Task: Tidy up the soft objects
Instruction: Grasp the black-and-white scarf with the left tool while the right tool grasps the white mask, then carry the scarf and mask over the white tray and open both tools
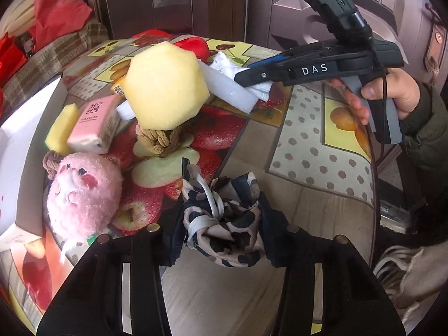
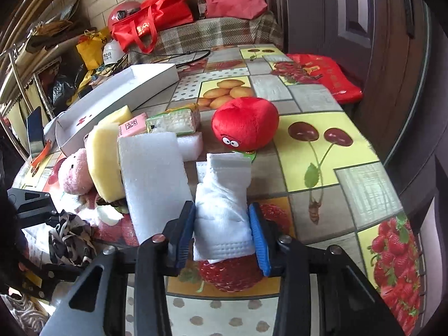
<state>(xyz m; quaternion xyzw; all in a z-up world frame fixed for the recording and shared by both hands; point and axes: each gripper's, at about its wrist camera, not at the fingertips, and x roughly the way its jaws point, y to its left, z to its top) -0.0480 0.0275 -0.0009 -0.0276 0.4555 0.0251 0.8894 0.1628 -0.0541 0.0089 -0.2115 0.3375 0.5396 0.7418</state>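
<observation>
A: Item — patterned cloth bundle (image 1: 224, 224)?
B: Near table edge, pinched between the left gripper (image 1: 221, 240) pads, beside the pink plush (image 1: 84, 193).
A: Item — folded white towel (image 2: 222, 218)?
B: Clamped in the right gripper (image 2: 222, 232), long axis running straight ahead toward the red plush (image 2: 245, 124). White box (image 2: 117, 95) lies far left — left hand nearer.

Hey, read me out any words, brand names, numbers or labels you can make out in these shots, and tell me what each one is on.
"DAS": white letters on the right tool.
Pink tissue pack: printed characters, too small to read.
Red bag: white characters, blurred.
White round container: dark print, unreadable.
White box: small red mark, illegible.
Yellow bag: a dark emblem, unreadable.
</observation>
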